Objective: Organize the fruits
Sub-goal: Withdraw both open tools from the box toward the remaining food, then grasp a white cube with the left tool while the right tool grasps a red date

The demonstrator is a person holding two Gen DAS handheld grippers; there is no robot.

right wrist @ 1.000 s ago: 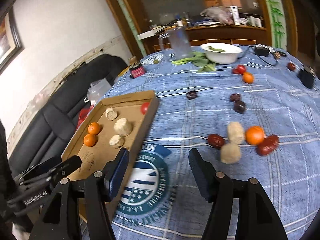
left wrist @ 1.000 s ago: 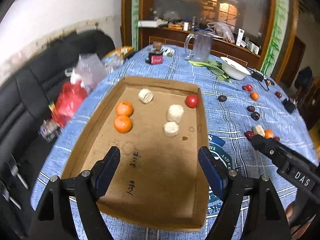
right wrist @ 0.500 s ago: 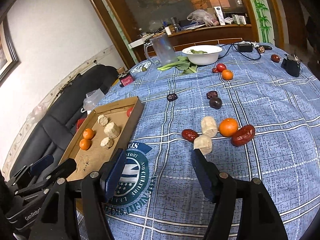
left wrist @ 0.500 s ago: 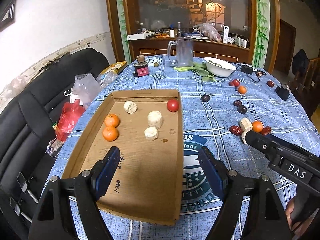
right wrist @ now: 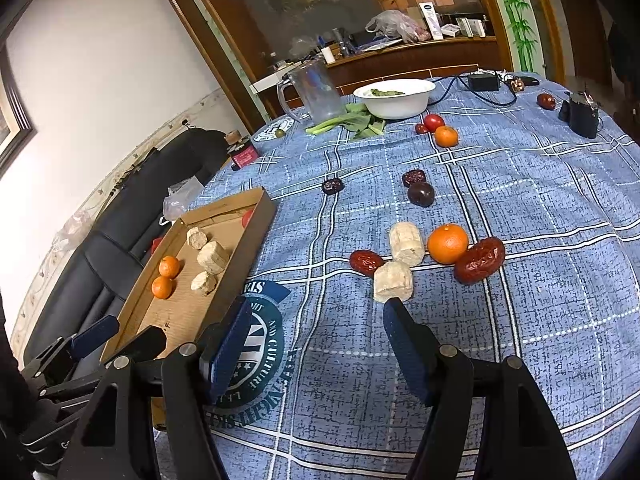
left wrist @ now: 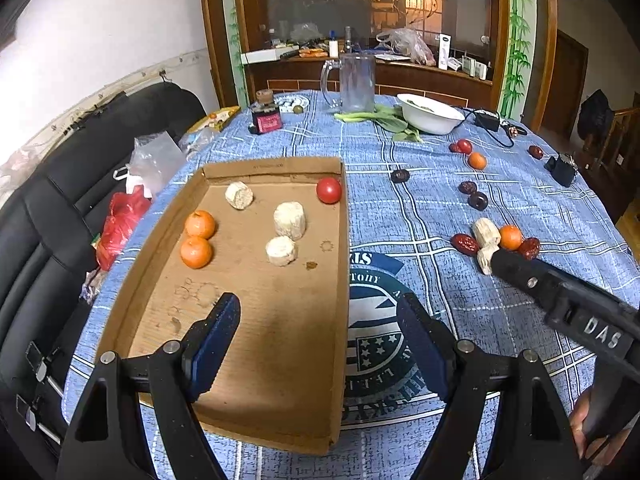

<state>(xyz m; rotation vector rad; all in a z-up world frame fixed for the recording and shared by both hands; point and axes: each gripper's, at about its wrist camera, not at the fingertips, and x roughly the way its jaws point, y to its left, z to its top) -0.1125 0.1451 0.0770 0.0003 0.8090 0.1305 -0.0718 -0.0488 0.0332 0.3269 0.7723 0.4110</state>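
Both tongs, left tongs (left wrist: 316,340) and right tongs (right wrist: 316,344), are hovering apart and empty, right nearing the pale chunk (right wrist: 393,281) for sorting into the cardboard tray (left wrist: 342,264)

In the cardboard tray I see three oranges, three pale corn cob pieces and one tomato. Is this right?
Not quite. The cardboard tray holds two oranges, not three, as the left wrist view shows. The three pale corn cob pieces and the one tomato are as you say.
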